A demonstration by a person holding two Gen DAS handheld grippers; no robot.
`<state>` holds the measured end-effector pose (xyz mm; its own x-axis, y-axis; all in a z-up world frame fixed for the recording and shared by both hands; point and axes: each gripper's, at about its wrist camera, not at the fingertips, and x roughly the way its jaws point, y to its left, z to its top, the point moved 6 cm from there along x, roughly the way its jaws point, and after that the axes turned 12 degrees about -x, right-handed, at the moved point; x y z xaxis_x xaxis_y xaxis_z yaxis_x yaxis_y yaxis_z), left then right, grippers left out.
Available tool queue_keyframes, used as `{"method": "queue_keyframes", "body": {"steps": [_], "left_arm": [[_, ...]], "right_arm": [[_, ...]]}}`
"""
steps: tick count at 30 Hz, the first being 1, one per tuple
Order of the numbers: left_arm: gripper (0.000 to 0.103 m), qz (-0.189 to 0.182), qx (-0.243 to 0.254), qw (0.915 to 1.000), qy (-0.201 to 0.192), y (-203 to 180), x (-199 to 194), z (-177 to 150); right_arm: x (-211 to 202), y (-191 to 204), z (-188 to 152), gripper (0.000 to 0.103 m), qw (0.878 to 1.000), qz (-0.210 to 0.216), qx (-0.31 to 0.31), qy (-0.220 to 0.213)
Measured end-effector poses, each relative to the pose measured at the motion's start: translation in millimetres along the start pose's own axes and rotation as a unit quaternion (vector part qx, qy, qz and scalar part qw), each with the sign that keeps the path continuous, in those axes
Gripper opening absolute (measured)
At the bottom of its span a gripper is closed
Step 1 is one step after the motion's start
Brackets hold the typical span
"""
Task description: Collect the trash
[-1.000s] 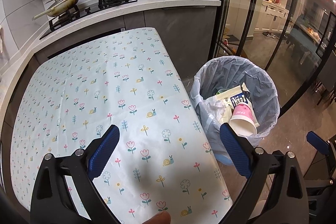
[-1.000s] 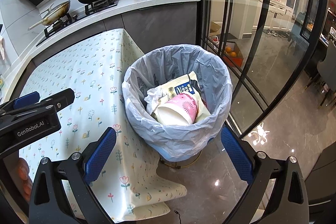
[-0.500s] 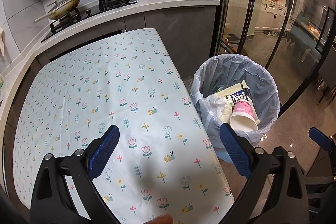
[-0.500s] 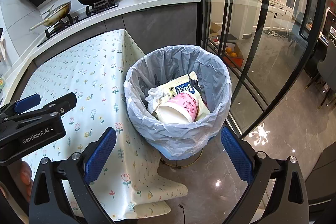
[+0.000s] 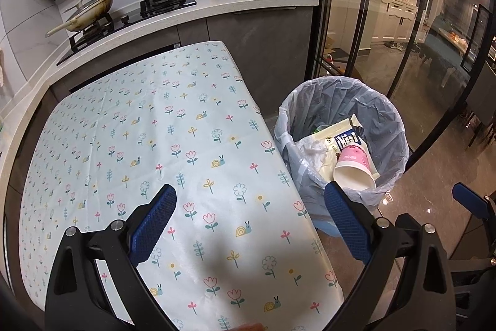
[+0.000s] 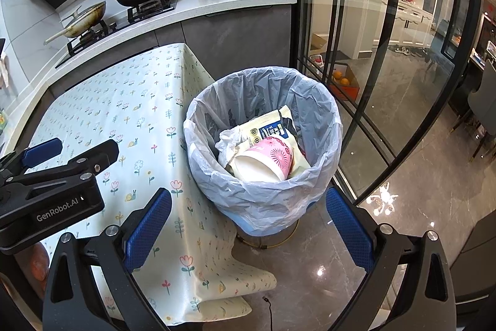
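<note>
From the left wrist view, we had the left gripper (image 5: 248,225) hanging over the flowered tablecloth (image 5: 148,145) with its blue pads spread wide apart and nothing between them, touching nothing. Just beside the table edge stood the trash bin (image 5: 393,126), lined with a thin bag, and the trash was already in it: a pink paper cup (image 5: 353,168) lying on its side atop a flat snack wrapper (image 5: 336,132). We judged that cup light and easily crushed, best taken gently across its rim, and the wrapper limp and slick. Over to the right wrist view: the right gripper (image 6: 248,222) hovered above the bin (image 6: 263,203), jaws just as wide, empty, clear of the liner. The cup (image 6: 266,163) rested against crumpled white plastic (image 6: 228,141), soft stuff to pinch at a fold. We saw no trash on the table.
</note>
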<state>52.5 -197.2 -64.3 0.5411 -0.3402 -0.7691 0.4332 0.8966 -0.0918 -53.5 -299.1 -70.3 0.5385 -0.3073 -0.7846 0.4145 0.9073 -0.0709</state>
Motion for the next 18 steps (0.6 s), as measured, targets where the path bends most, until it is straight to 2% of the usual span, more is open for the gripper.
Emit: {"method": "queue_keyframes", "body": {"steps": [18], "left_arm": [[0.092,0.007,-0.004,0.9999,0.011,2.3,2.1,-7.8]], "right_arm": [[0.8,0.4,-3.8,0.096,1.000,-0.002,0.001,0.005]]}}
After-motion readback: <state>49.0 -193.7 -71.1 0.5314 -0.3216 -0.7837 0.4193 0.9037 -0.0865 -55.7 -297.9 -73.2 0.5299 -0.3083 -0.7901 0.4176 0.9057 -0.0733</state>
